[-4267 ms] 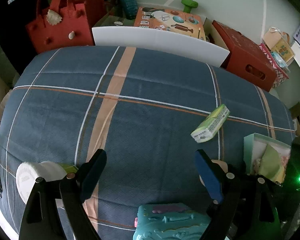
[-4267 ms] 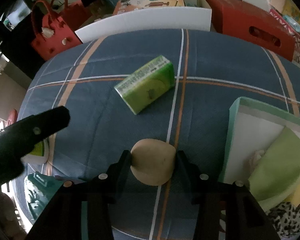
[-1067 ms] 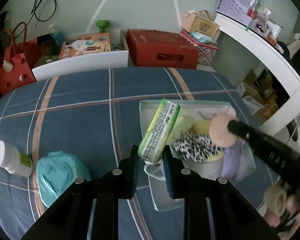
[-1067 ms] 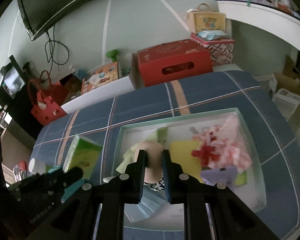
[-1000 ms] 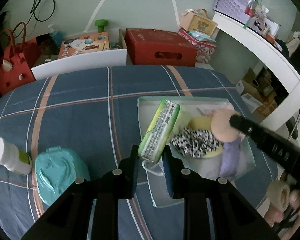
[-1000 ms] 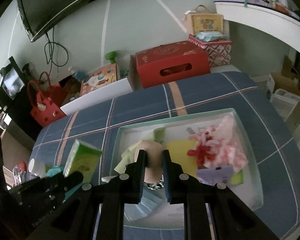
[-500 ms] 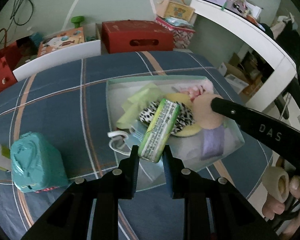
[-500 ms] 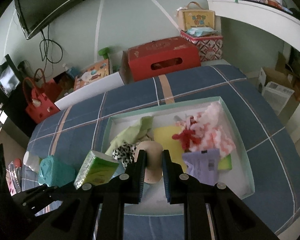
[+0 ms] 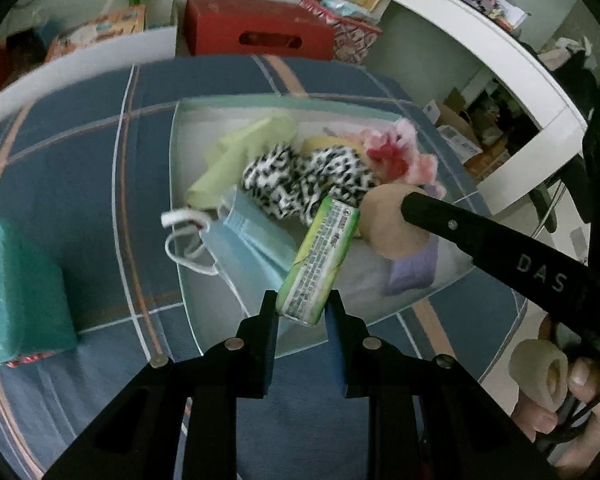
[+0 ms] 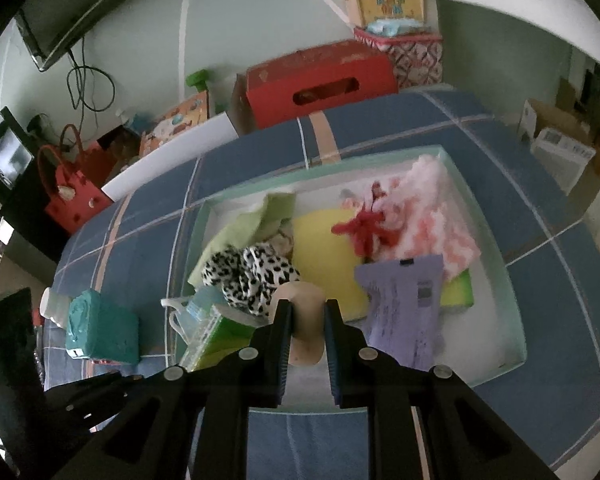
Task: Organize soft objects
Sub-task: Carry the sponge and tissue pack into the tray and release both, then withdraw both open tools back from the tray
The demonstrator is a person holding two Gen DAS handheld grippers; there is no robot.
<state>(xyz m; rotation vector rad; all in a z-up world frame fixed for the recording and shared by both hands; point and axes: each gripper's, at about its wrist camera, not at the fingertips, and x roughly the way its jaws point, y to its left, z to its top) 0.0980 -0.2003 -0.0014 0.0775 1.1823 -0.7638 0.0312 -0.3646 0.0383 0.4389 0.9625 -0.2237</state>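
- Tissue pack (image 9: 320, 258): glossy printed plastic wrap.
- Bed cover (image 9: 80, 152): matt woven cloth.
- Leopard-print piece (image 10: 252, 270): fuzzy cloth.
- Fingers (image 9: 269, 322): matt black plastic.

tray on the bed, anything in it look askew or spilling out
Yes: the blue face mask hangs over the tray's near-left rim, its white ear loops lying outside on the plaid bedcover. The other soft things sit heaped inside.

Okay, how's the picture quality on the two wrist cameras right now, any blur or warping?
Left wrist view: dim, with motion smear on the teal wipes pack and the tray rim; the green tissue pack stays sharp. Right wrist view: crisper at the centre, with the tray bowed by the fisheye and black corners.
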